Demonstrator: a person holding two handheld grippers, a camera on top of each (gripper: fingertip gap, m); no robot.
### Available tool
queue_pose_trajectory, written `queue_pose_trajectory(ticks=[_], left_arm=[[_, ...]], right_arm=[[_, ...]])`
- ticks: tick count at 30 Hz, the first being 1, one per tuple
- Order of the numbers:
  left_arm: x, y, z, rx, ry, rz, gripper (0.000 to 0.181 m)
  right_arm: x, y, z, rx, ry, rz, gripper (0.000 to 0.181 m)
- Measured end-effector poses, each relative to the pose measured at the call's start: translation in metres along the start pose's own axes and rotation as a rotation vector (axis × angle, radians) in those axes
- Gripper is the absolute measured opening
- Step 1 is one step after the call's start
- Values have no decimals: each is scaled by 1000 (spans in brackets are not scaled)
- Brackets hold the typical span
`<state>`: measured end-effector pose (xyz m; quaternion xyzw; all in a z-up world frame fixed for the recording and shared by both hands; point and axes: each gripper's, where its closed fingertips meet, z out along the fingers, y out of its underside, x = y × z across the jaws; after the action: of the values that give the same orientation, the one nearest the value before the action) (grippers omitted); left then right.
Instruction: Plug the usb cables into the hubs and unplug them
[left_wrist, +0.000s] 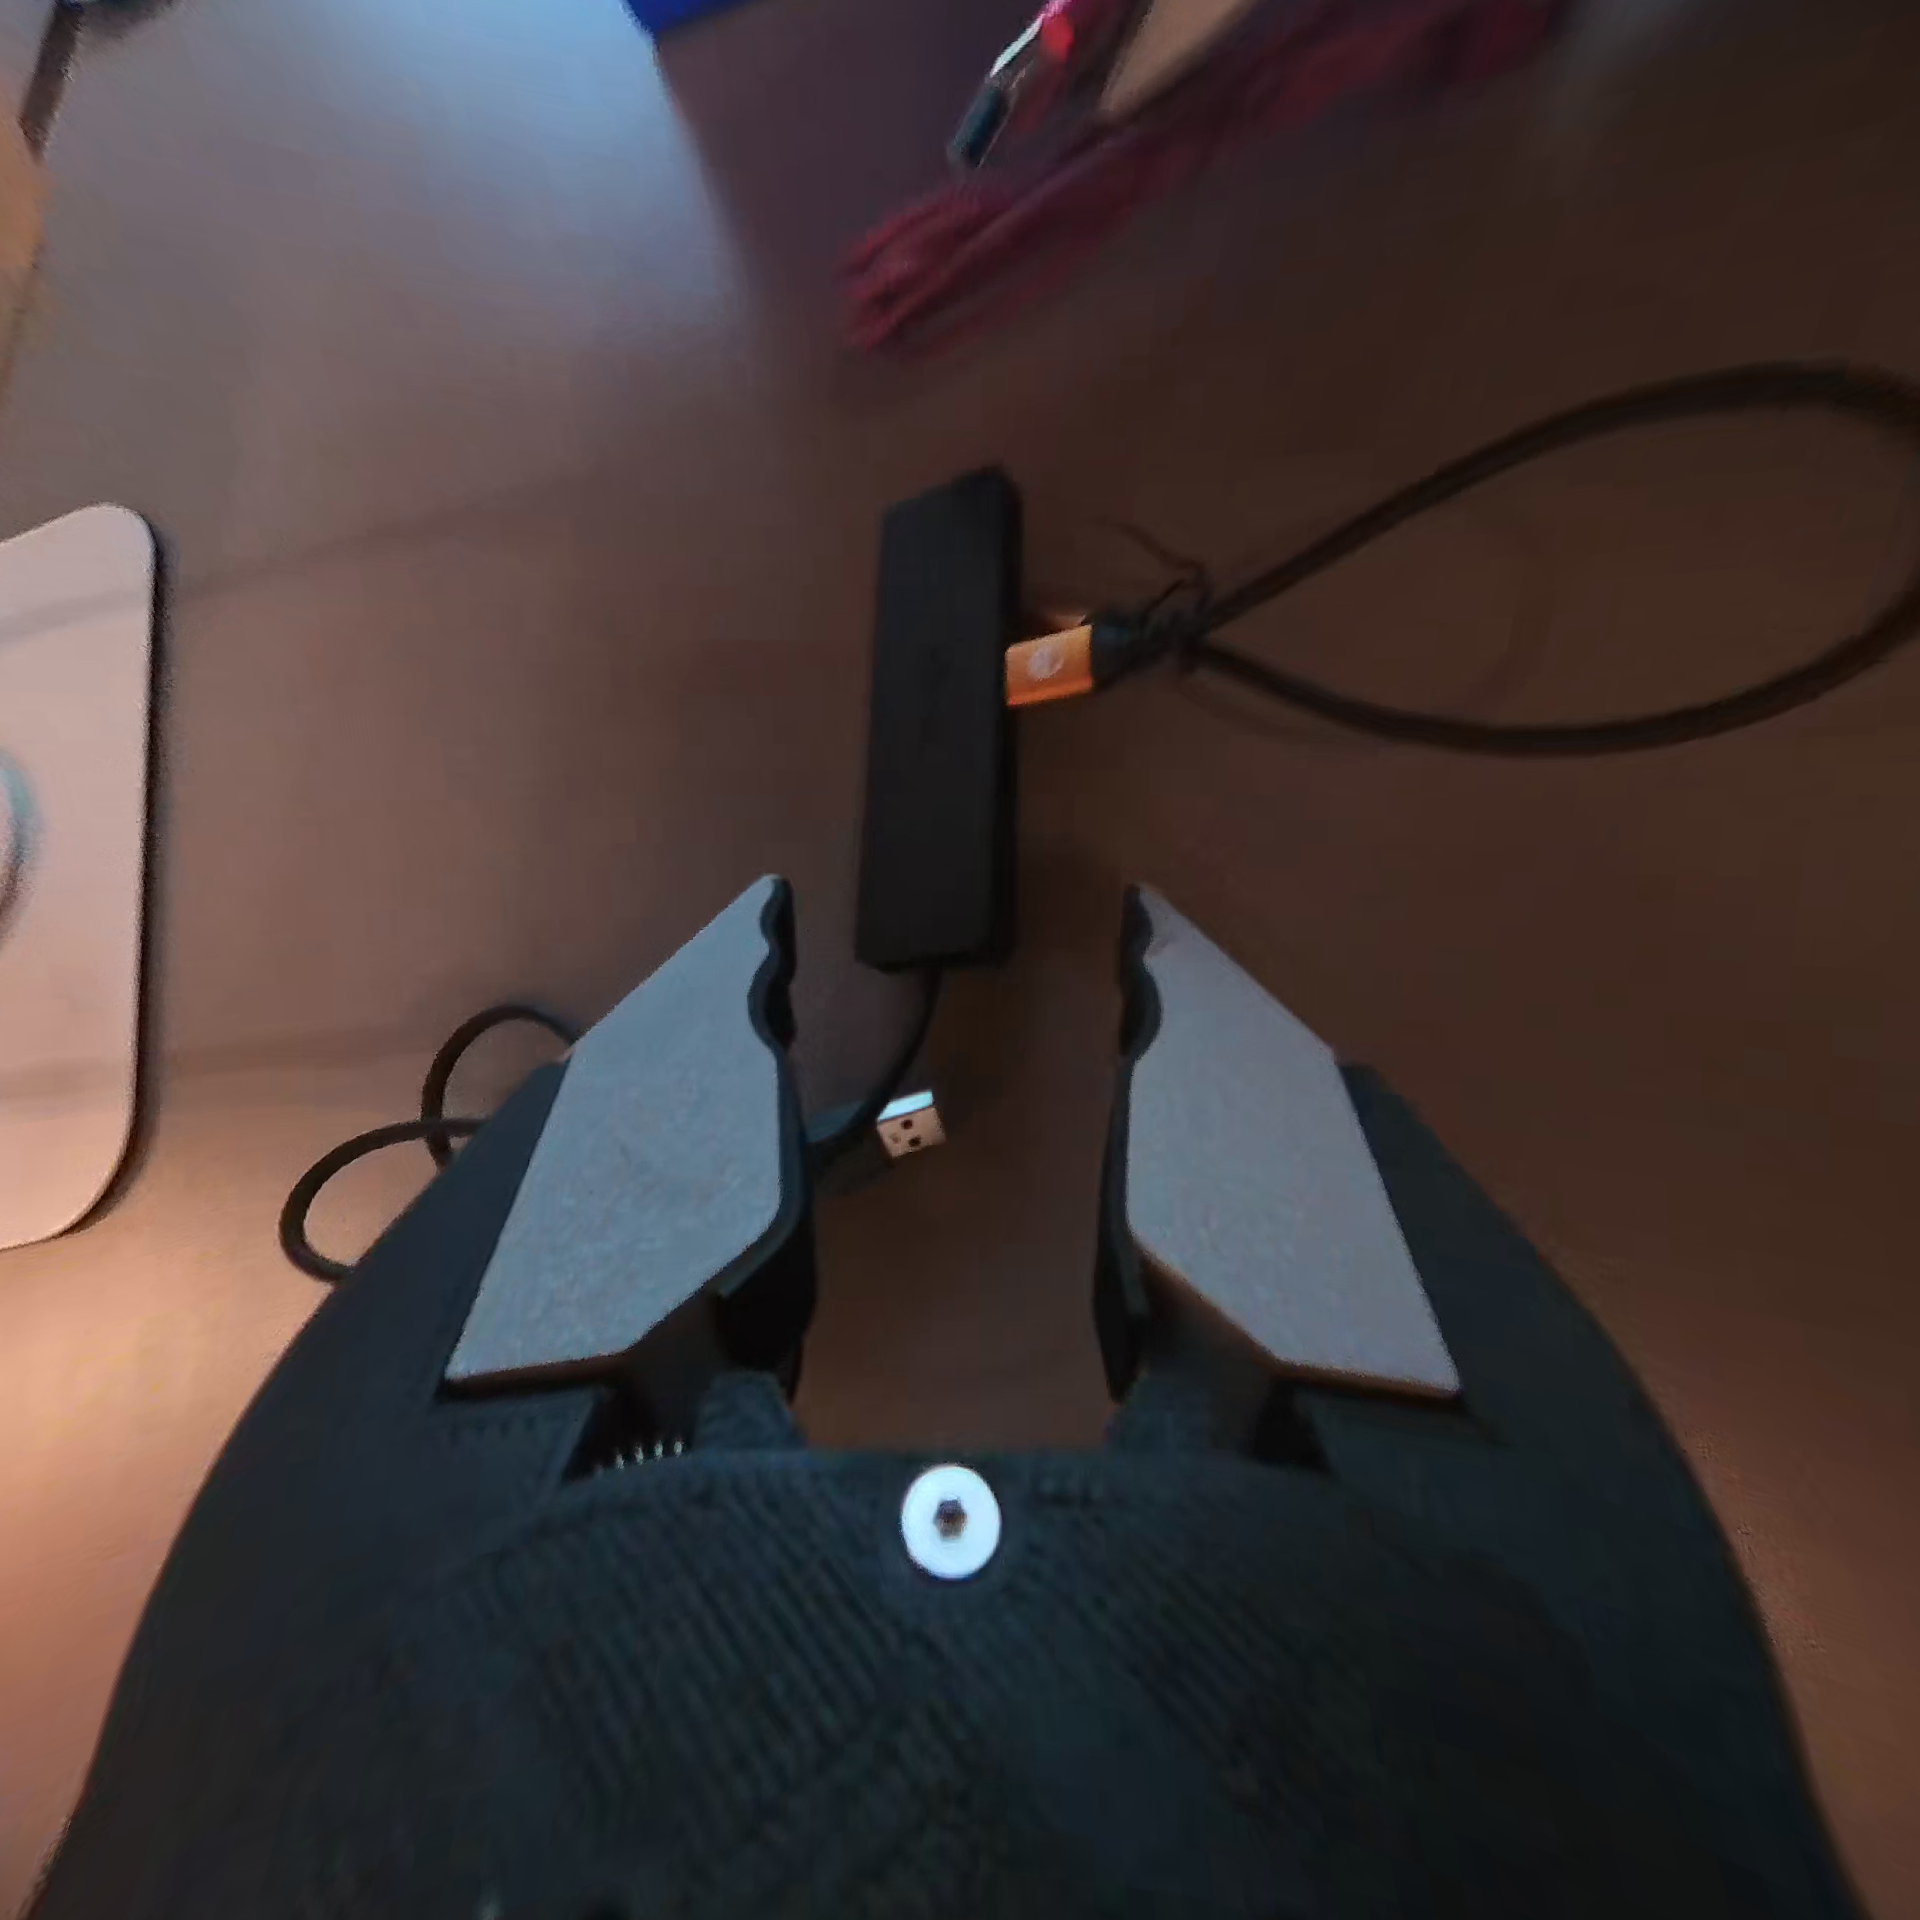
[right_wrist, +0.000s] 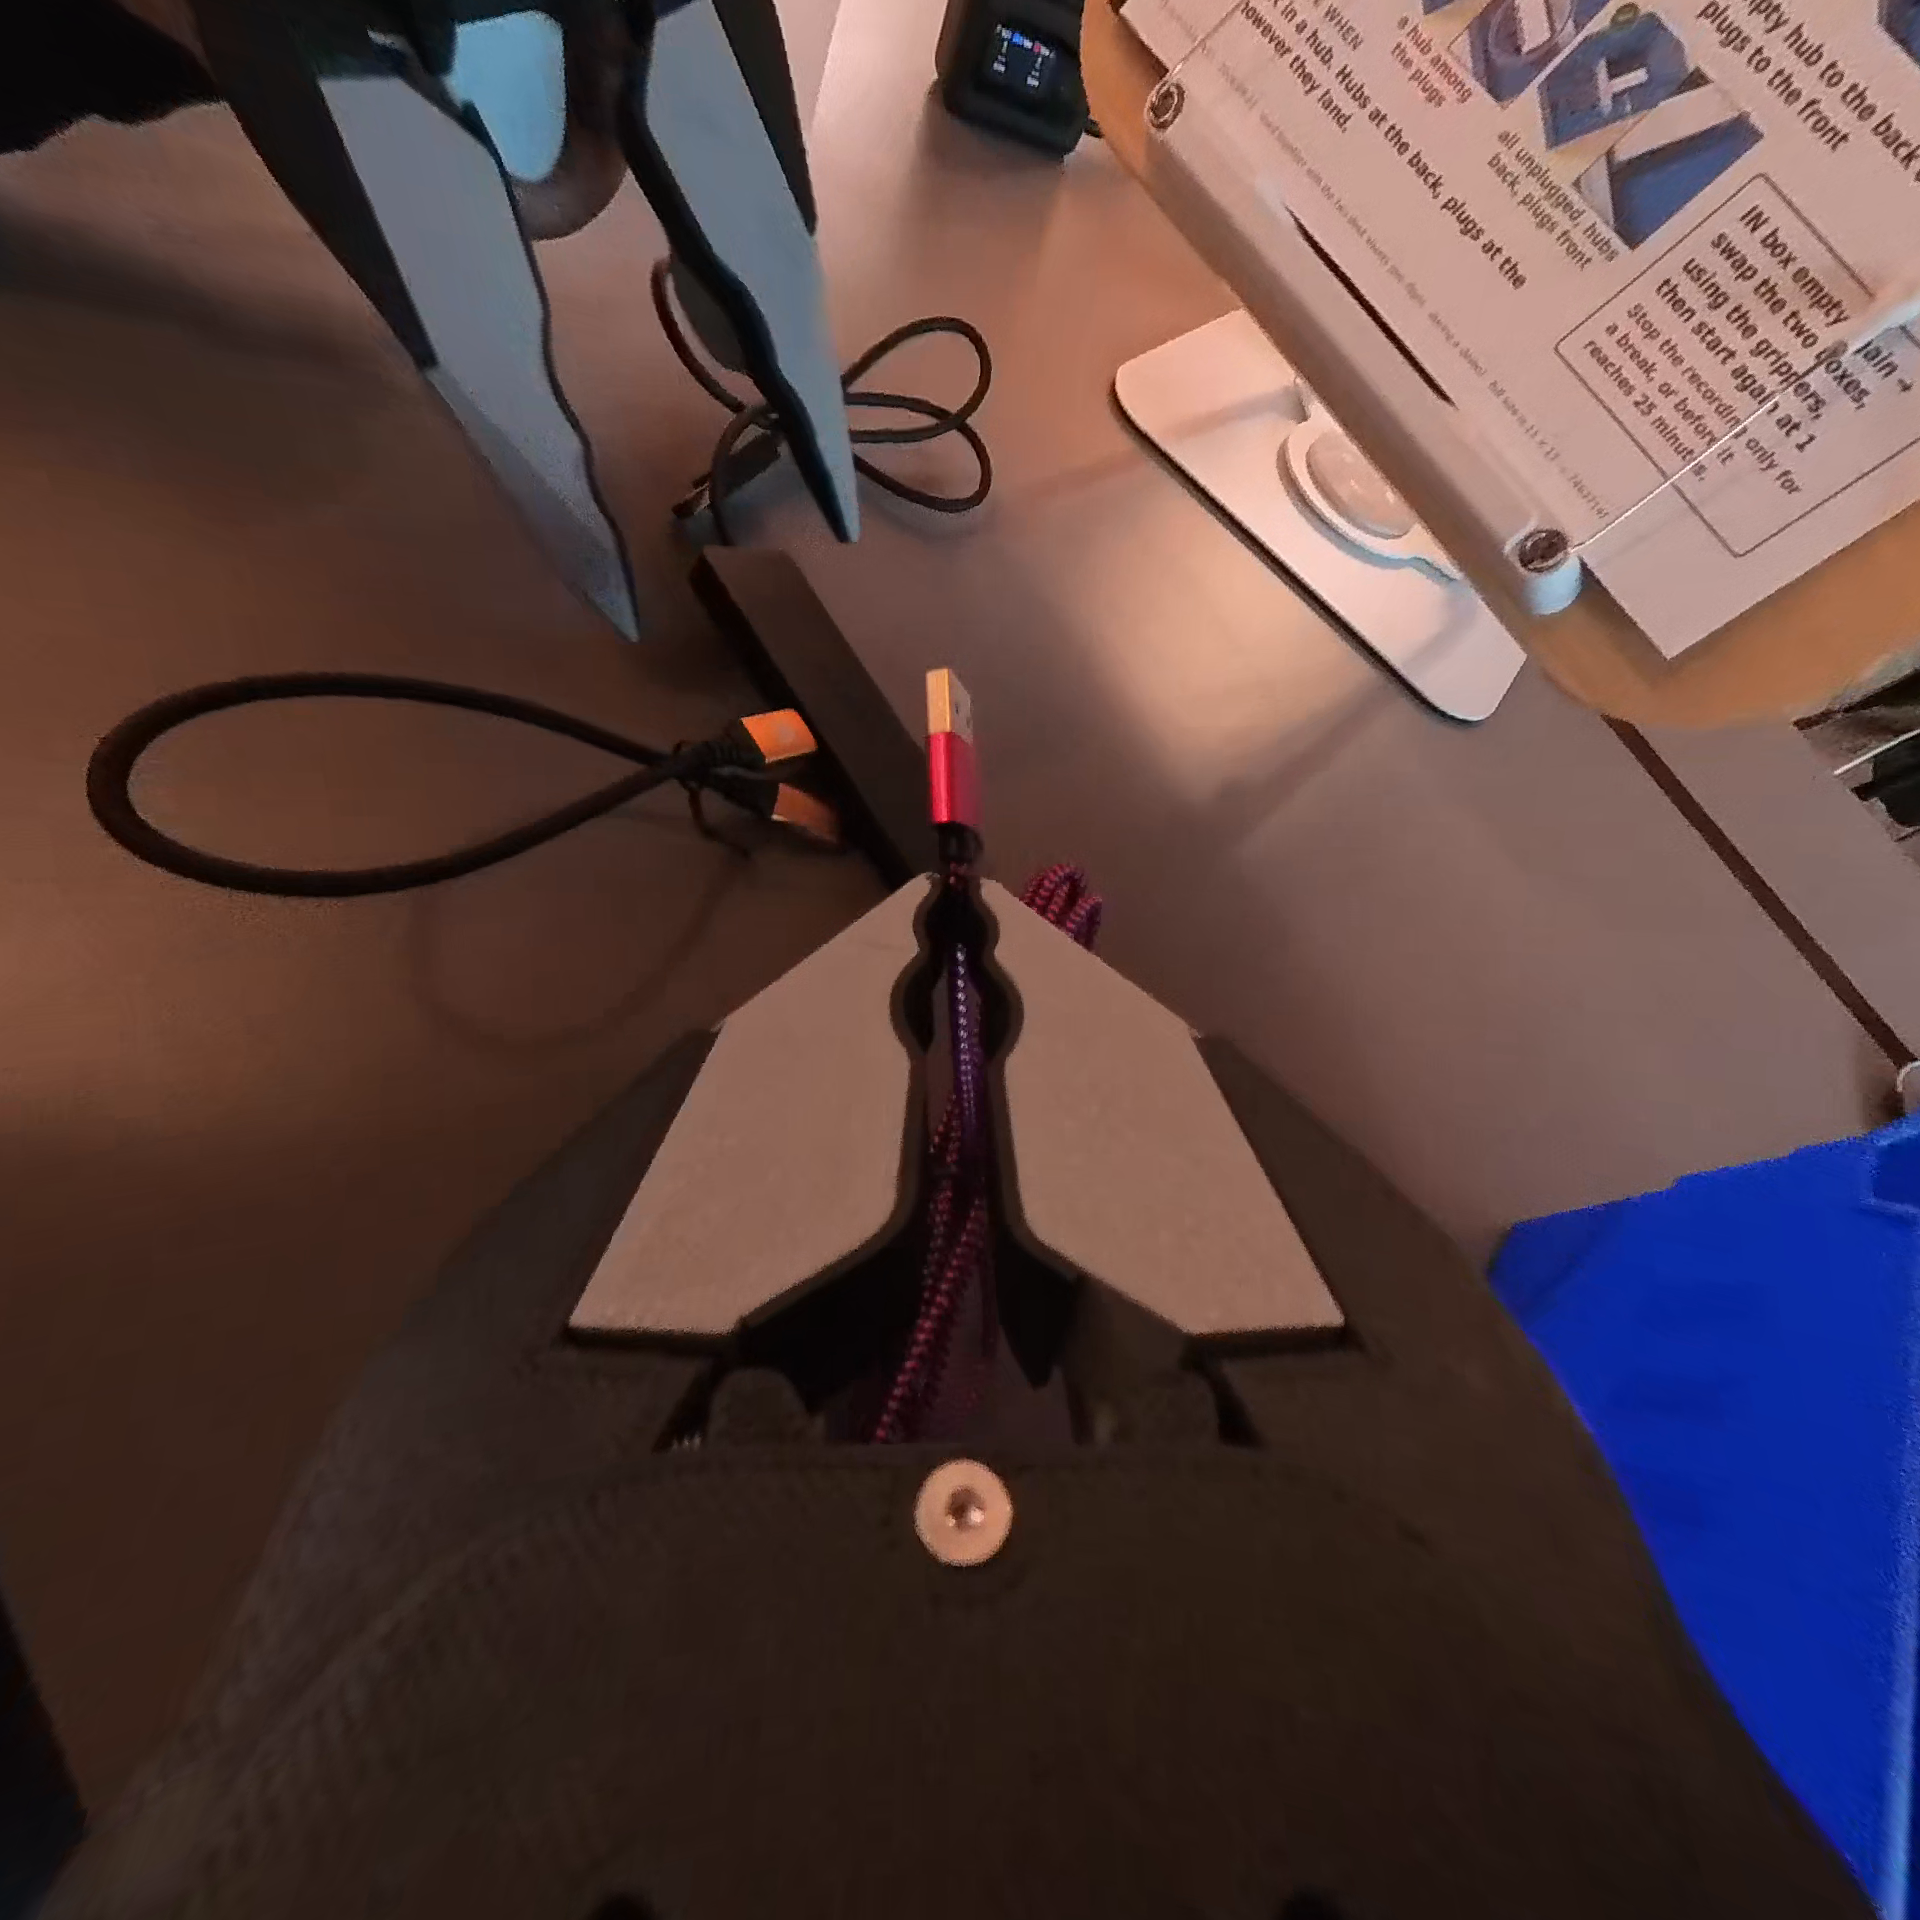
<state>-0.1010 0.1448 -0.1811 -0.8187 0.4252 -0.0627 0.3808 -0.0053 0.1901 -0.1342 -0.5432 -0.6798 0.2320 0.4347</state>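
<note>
On the brown table (left_wrist: 416, 364) you have these items. One black hub (left_wrist: 935, 717): a long bar lying flat, just ahead of your left gripper (left_wrist: 956, 925), whose fingers stand wide apart and hold nothing. One black cable (left_wrist: 1558, 582) with an orange plug (left_wrist: 1049, 665): seated in the hub's side, the cord looping out to the right; the right wrist view shows a second orange plug (right_wrist: 805, 810) in the same side. One hub lead (left_wrist: 416, 1132): black, coiled beside your left gripper, its silver plug (left_wrist: 912, 1127) loose on the table between the fingers. One red cable (right_wrist: 961, 1122): braided, pinched in your right gripper (right_wrist: 951, 883), which is closed tight on the cord just behind the red plug (right_wrist: 951, 748); the plug's gold tip points forward, over the hub, not inserted. One white stand (right_wrist: 1320, 520) with a printed sheet (right_wrist: 1662, 260): to the right of the hub. One blue bin (right_wrist: 1714, 1455): near your right gripper.
</note>
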Motion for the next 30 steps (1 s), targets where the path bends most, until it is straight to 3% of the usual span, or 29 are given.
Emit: queue_pose_trajectory(ticks=[2, 6, 8, 12, 20, 23, 30], left_arm=[[-4, 8, 8, -37, -26, 0, 63], [-4, 2, 14, 15, 1, -39, 60], [-5, 5, 15, 10, -10, 0, 33], [-6, 3, 16, -38, -9, -20, 32], [5, -25, 7, 51, 25, -66, 32], [26, -36, 5, 102, 158, -116, 32], [27, -21, 15, 25, 210, -260, 32]], right_arm=[[0, 4, 2, 0, -14, 17, 0], [4, 13, 10, -5, -32, 64, 0], [5, 18, 15, -18, -33, 74, 0], [0, 22, 23, -30, -40, 74, 0], [-7, 24, 35, -55, -81, 106, 0], [-5, 31, 41, -104, -51, 73, 0], [-4, 26, 38, -71, -32, 29, 0]])
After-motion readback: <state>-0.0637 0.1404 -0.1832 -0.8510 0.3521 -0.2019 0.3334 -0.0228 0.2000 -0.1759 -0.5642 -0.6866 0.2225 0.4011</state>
